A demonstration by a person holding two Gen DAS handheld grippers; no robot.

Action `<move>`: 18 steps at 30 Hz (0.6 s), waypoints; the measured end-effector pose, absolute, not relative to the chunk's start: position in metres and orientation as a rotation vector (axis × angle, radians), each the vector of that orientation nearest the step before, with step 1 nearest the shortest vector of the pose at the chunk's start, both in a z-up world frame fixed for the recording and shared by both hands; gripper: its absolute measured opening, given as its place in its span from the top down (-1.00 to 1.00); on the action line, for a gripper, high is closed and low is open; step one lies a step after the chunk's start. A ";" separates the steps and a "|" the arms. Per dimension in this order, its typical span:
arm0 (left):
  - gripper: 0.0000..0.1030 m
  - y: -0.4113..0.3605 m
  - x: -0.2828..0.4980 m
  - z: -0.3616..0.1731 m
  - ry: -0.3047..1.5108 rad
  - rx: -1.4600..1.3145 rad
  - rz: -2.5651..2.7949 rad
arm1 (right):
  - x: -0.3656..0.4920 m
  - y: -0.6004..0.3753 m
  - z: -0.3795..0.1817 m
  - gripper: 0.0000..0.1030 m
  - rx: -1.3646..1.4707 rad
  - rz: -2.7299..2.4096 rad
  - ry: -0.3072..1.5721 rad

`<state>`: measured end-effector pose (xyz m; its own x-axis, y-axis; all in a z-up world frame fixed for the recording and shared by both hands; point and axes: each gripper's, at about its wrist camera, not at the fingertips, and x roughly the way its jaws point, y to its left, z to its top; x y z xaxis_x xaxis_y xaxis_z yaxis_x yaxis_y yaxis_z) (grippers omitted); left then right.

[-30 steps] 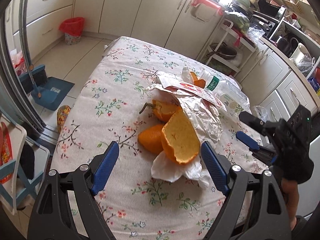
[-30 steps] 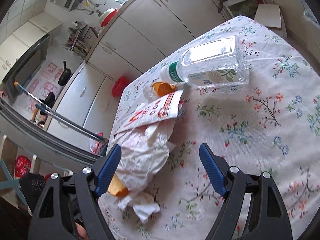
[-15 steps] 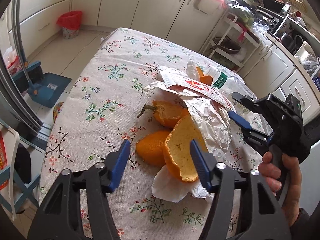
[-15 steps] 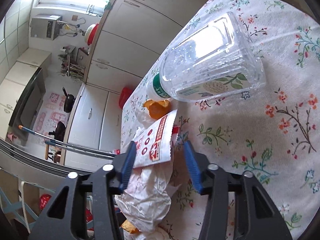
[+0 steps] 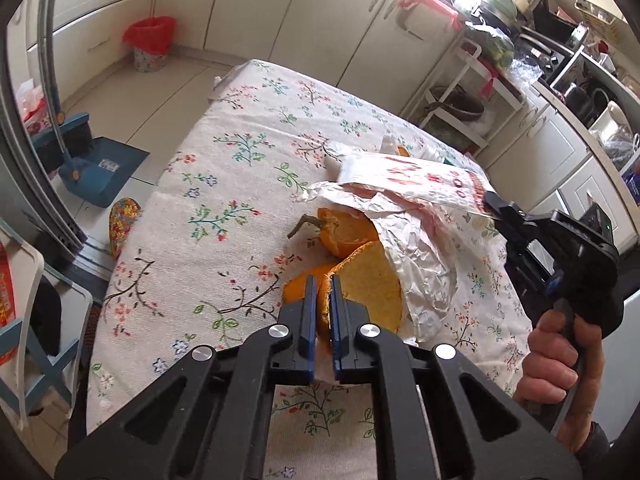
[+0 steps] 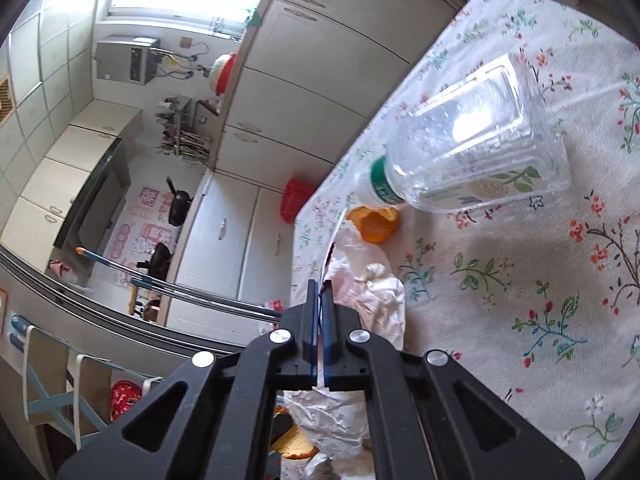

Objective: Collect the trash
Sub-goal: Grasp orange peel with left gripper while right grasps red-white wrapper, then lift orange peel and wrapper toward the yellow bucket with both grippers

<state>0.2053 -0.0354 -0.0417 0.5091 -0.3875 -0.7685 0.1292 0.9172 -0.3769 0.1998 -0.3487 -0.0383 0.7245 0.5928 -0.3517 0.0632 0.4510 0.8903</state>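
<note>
On the flowered tablecloth (image 5: 248, 152) lies a heap of trash. My left gripper (image 5: 320, 292) is shut on the rim of a large orange peel (image 5: 368, 284). A second peel with a stem (image 5: 340, 228) lies behind it, half under crumpled white paper (image 5: 416, 256). A red and white packet (image 5: 420, 176) rests on top; its right end is pinched in my right gripper (image 5: 492, 204), held by a hand (image 5: 560, 352). In the right wrist view that gripper (image 6: 320, 292) is shut on the packet, seen edge-on. Beyond it lie a clear plastic bottle (image 6: 472, 140) and a small peel (image 6: 374, 222).
A bin with a red liner (image 5: 150, 42) stands on the floor by the far cabinets. A blue dustpan and brush (image 5: 92, 160) sit on the floor left of the table. A wire rack (image 5: 460, 108) stands behind the table, a chair (image 5: 24, 320) at its near left.
Both grippers have gone from wide open to shut. The left closed on the large orange peel. The right moved in over the paper heap, rolled, and closed on the packet.
</note>
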 end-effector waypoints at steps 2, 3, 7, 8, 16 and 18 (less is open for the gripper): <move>0.89 -0.029 0.200 -0.038 0.982 -0.302 -0.308 | 0.192 -0.352 -0.031 0.96 1.085 0.381 0.685; 0.89 -0.026 0.196 -0.037 0.976 -0.309 -0.303 | 0.189 -0.354 -0.030 0.96 1.088 0.385 0.676; 0.89 -0.020 0.182 -0.027 0.940 -0.274 -0.253 | 0.170 -0.360 -0.022 0.96 1.101 0.402 0.639; 0.89 -0.024 0.175 -0.021 0.906 -0.214 -0.231 | 0.166 -0.362 -0.020 0.96 1.103 0.404 0.632; 0.89 -0.028 0.151 0.009 0.862 -0.223 -0.341 | 0.134 -0.381 -0.013 0.96 1.138 0.396 0.577; 0.89 -0.029 0.145 0.013 0.862 -0.217 -0.349 | 0.125 -0.387 -0.009 0.96 1.150 0.393 0.549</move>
<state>0.1449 -0.0294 0.0130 0.5999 -0.3847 -0.7015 0.2118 0.9219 -0.3245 0.1246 -0.3868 -0.0094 0.8039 0.5580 -0.2059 -0.0146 0.3645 0.9311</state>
